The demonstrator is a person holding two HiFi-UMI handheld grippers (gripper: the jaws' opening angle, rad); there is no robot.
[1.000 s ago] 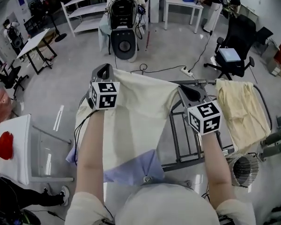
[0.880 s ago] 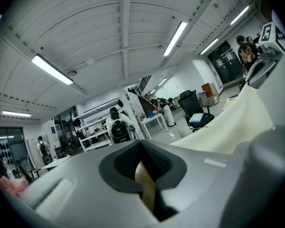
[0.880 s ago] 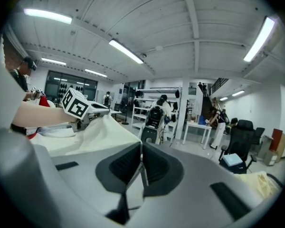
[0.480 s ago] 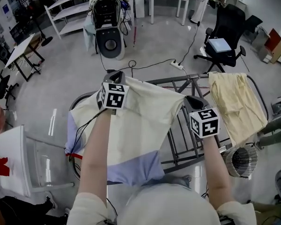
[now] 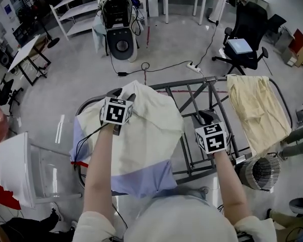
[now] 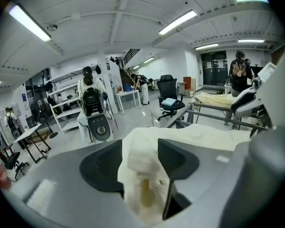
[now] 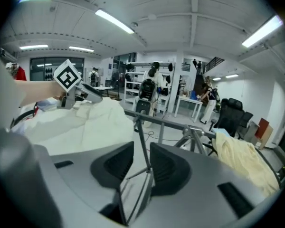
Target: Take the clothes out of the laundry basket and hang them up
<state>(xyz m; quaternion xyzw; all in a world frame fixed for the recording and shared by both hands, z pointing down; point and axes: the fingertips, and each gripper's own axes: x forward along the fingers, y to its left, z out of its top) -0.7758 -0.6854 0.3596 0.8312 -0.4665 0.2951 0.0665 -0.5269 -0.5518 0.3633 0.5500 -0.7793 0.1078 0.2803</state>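
Step in hand, prob.: letting go of the cream-and-lavender cloth garment, draped over the grey metal-tube drying rack at frame centre. L gripper: jaws just been opening, spread, cream fold lying loose between them. R gripper: jaws also just opening, slightly apart, nothing betw. Back L straight off so the fold doesn't drag. Round wire-mesh basket, lower right: contents can't tell.

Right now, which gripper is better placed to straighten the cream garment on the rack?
Probably left: the left gripper, jaws just opened, has the cream garment between them; the right gripper, also just opened, is empty over bare rack.
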